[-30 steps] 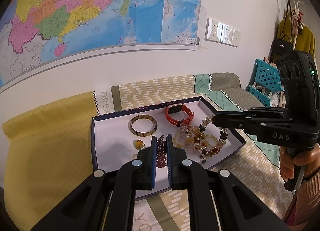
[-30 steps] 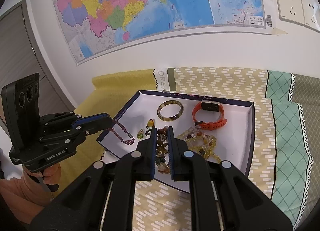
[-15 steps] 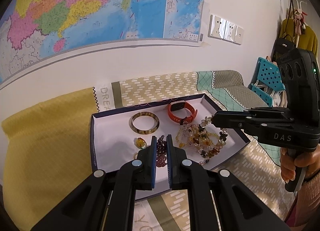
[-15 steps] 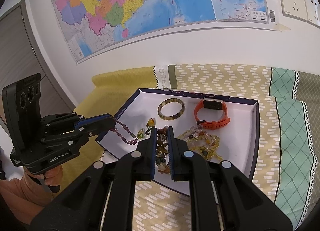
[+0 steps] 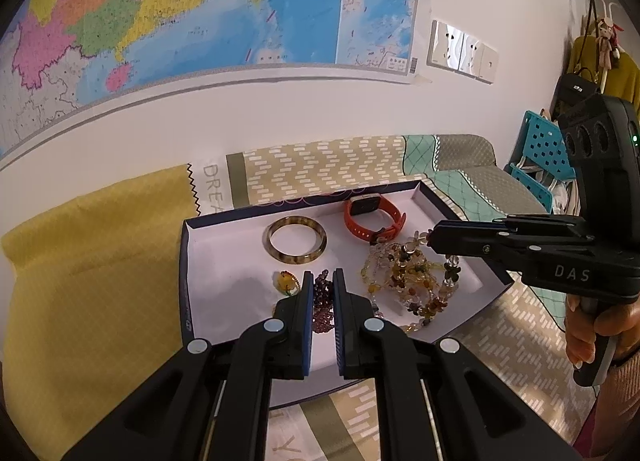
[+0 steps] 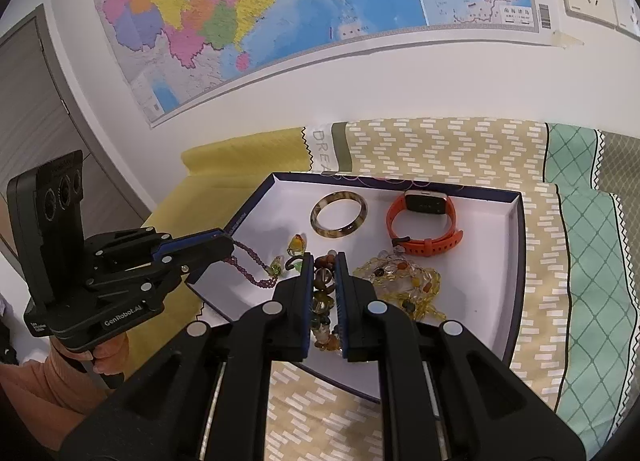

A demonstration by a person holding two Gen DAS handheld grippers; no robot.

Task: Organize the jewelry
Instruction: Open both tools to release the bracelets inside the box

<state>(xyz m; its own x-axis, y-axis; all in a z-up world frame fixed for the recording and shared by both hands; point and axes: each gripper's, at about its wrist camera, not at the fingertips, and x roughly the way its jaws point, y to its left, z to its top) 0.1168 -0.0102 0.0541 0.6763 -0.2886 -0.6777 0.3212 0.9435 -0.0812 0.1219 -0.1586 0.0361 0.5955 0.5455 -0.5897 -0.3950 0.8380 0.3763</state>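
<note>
Left tool [image 6: 224,247] pinches purple bead strand [image 6: 250,267]; right tool [image 5: 434,237] grips mixed-bead bracelet [image 5: 408,277]. Risk: strands snag neighbours, drag them from box [image 6: 516,261].

Bead strand [image 6: 323,297] partly hidden between right hand-held gripper [image 6: 323,261] fingers.

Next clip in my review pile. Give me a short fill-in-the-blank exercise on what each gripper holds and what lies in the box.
1. The left gripper is shut on the ____ bead strand.
2. The right gripper is shut on a strand of amber and brown beads over the ____ box.
3. The watch lying in the box has an ____ strap.
4. Beside the watch lies a round mottled ____.

Missing words: purple; white-lined; orange; bangle
</note>
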